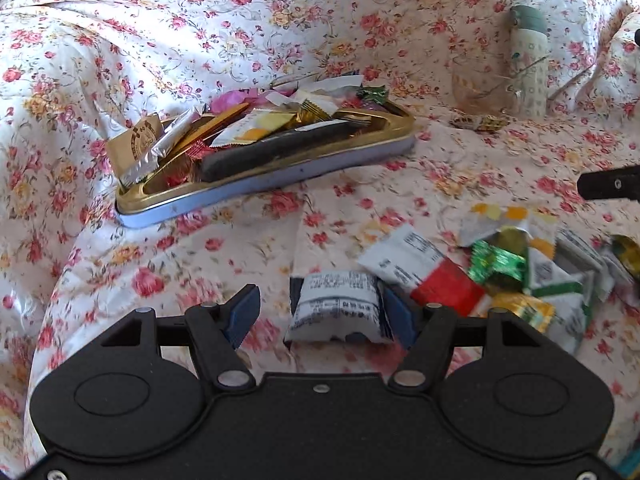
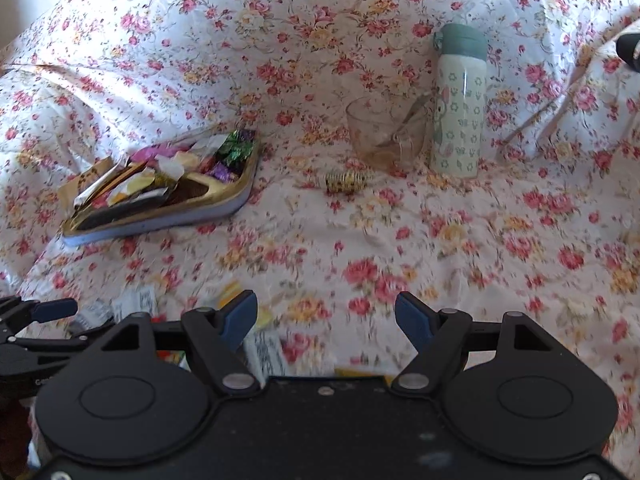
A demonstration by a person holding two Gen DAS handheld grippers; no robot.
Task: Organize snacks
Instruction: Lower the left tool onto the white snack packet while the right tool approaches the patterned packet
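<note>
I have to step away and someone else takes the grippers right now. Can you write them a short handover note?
Left gripper: open, a white printed snack packet sits between its fingers, not pinched.
Right gripper: open, holding nothing.
Tray: on the floral cloth, already heaped with snacks.
Loose pile of wrappers lies right of the left gripper; one gold-wrapped candy lies alone near the glass cup and bottle.
Done: many snacks in the tray.
Left: the pile, the packet and the stray candy.

Each claw is matte black with 2 blue-padded fingers and silver rivets.
</note>
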